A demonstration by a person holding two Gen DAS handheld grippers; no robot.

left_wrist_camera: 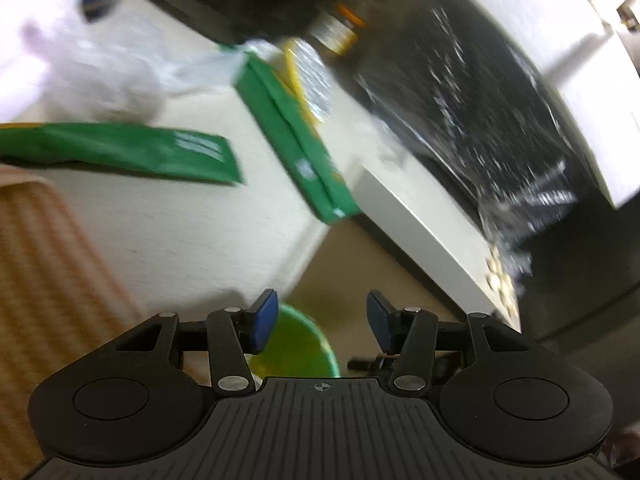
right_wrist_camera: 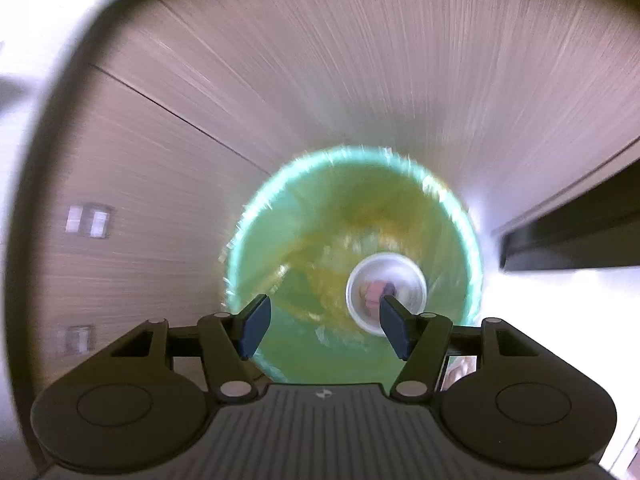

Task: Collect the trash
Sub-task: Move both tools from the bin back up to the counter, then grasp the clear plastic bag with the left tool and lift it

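Wrappers are seen on the white table (left_wrist_camera: 168, 216): one green wrapper (left_wrist_camera: 132, 152) at the left, a second wrapper (left_wrist_camera: 296, 148) to its right, near the edge. The left gripper (left_wrist_camera: 322, 322) is held wide open and empty above a green bin (left_wrist_camera: 308, 344). The right gripper (right_wrist_camera: 322, 330) is also spread, holding nothing, over the bin (right_wrist_camera: 472, 240), where a white cup (right_wrist_camera: 404, 276) lies.
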